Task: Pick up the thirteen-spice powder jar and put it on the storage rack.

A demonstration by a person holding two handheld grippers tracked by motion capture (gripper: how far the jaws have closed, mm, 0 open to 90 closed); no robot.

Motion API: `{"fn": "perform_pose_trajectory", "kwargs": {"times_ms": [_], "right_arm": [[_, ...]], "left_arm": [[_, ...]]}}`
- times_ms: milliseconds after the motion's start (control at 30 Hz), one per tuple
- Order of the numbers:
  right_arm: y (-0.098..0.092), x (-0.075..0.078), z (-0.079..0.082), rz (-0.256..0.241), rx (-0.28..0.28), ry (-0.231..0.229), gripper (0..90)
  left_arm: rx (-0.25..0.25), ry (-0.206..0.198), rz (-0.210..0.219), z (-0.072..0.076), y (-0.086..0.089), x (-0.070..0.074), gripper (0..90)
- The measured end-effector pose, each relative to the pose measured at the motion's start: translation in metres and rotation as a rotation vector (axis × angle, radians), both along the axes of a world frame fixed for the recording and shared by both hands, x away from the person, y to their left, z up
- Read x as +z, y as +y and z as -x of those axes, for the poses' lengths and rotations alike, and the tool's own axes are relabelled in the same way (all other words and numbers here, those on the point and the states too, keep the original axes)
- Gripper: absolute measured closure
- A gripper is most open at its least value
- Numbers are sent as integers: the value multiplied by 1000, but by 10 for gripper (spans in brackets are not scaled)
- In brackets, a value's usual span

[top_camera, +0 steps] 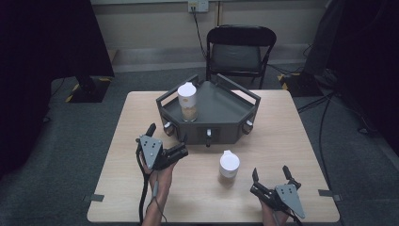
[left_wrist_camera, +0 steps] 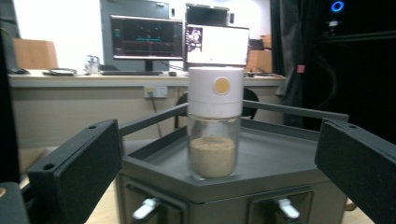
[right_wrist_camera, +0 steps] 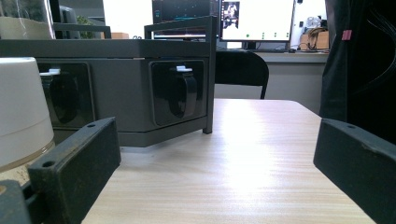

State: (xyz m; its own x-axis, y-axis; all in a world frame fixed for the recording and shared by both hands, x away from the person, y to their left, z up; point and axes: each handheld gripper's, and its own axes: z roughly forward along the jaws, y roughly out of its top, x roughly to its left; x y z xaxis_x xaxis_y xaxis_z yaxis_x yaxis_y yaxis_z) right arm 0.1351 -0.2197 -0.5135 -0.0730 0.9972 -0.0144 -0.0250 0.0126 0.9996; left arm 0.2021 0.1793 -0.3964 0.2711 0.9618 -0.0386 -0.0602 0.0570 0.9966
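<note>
- High view is showing a pale wooden table (top_camera: 291, 141) carrying a dark grey six-sided tray (top_camera: 226, 110) with raised rails, standing toward the far middle.
- On the tray's left part a tall jar (top_camera: 187, 101) is standing upright, with a white cap above a clear body holding tan powder.
- A second jar (top_camera: 229, 164), also white-capped, is sitting upright on the bare table, just in front of the tray and apart from it.
- The left gripper (top_camera: 168, 137) is hovering near the tray's front-left corner, jaws spread wide and gripping nothing, pointing toward the tall jar.
- Left gripper view is looking straight at the tall jar (left_wrist_camera: 214, 122), which is framed between the two spread black jaws but lying well beyond them, with an orange dot on its cap.
- The right gripper (top_camera: 270, 173) is resting low near the table's front-right edge, jaws spread and empty, to the right of the second jar.
- Right gripper view is catching the second jar (right_wrist_camera: 21, 112) at the left edge, outside the jaws, with the tray (right_wrist_camera: 135, 49) behind it.
- A black folding chair (top_camera: 237, 52) is standing beyond the table.
</note>
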Motion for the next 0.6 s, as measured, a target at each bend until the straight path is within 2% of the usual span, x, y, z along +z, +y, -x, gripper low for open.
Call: {"fn": "perform_pose_trajectory", "kwargs": {"times_ms": [33,100,300,400,600], "right_arm": [[0,0,0,0,0,0,0],[0,0,0,1,0,0,0],[0,0,0,1,0,1,0],[0,0,0,2,0,1,0],[0,0,0,1,0,-1,0]], "left_arm": [[-6,-4,21,2,3,-2,0],[-8,-20,24,6,7,-6,0],[1,-29,42,20,16,-13,0],[-9,-7,48,27,17,-19,0],[-16,0,27,35,16,-31,0]]}}
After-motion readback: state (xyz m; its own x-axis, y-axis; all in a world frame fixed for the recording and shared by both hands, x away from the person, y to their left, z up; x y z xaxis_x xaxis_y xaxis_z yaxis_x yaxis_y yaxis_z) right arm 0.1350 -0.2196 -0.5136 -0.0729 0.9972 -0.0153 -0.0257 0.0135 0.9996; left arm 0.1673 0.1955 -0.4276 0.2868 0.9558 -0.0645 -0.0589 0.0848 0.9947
